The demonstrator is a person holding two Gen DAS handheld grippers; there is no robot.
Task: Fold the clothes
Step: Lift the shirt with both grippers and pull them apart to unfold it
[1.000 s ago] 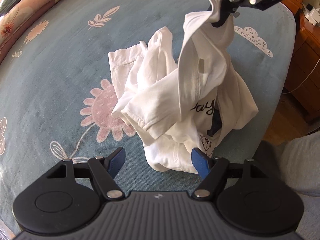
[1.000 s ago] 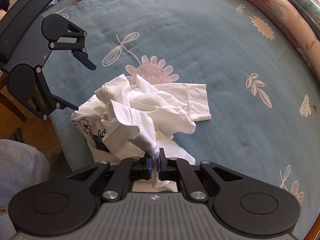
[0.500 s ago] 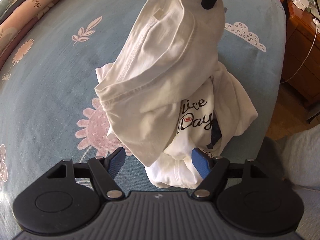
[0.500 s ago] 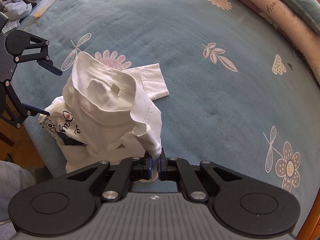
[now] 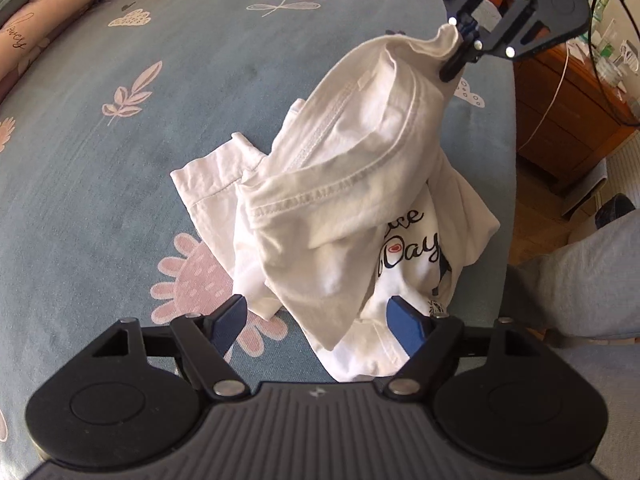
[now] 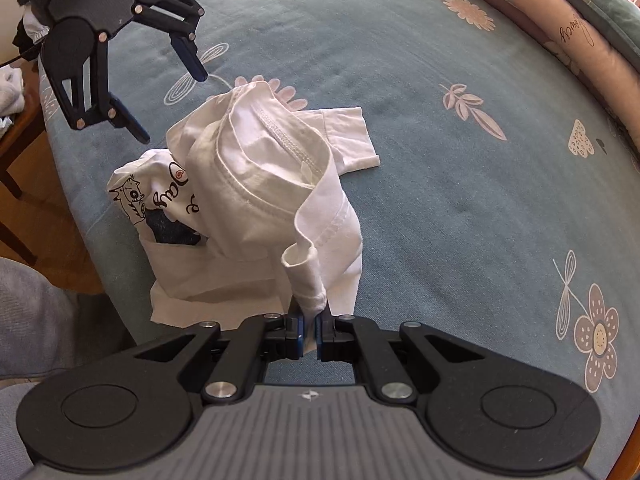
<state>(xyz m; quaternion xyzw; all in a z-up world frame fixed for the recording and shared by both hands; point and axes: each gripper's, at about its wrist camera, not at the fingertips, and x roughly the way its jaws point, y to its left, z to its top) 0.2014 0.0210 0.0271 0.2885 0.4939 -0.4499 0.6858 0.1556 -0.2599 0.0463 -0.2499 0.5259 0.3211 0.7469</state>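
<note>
Our right gripper (image 6: pixel 309 334) pinches the white T-shirt (image 6: pixel 256 184) tightly near the bed's (image 6: pixel 460 200) edge; left gripper (image 5: pixel 318 322) gapes wide, empty.

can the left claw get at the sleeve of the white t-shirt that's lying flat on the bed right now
Probably yes. The left claw is open and holds nothing, and the sleeve lies flat on the blue bedspread, uncovered, to its left. The right claw lifts another part of the t-shirt, clear of that path.
</note>
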